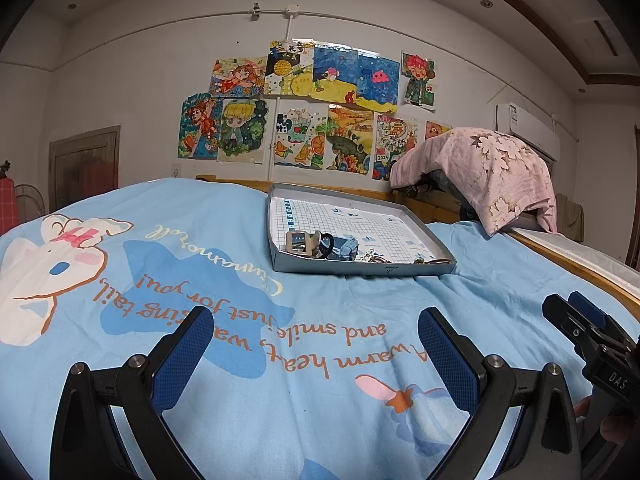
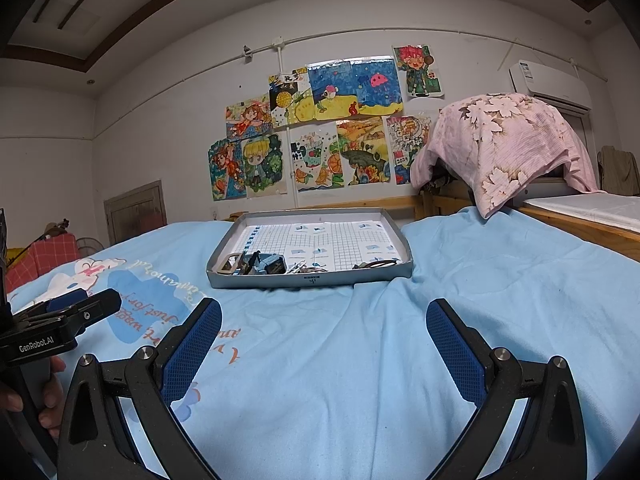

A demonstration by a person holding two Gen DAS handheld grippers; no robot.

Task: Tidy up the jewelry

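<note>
While both tools hover low over the blue bedspread (image 2: 500, 272), neither touches anything. The left gripper (image 1: 316, 332) has its jaws spread wide with nothing between them, above the printed lettering on the cover. The right gripper (image 2: 324, 320) is likewise spread wide and empty, over plain blue fabric. Each tool shows at the edge of the other's view, side by side and apart.

A shallow grey tray (image 2: 394, 274) lies flat on the bedspread ahead of both grippers, toward the far edge of the bed near the wooden headboard (image 2: 360, 202). Its floor is lined with gridded white paper. The jewelry pile (image 1: 332, 246) sits bunched along the tray's near wall, mostly in the near-left corner: a beige buckle-like piece (image 1: 300, 242), a black loop, a grey-blue item. Thin metallic pieces (image 2: 374, 265) lie further right along the same wall; their kind cannot be told.

A pink floral cloth (image 2: 504, 148) drapes over something at the far right corner of the bed. Coloured drawings (image 1: 304, 112) cover the wall behind.
</note>
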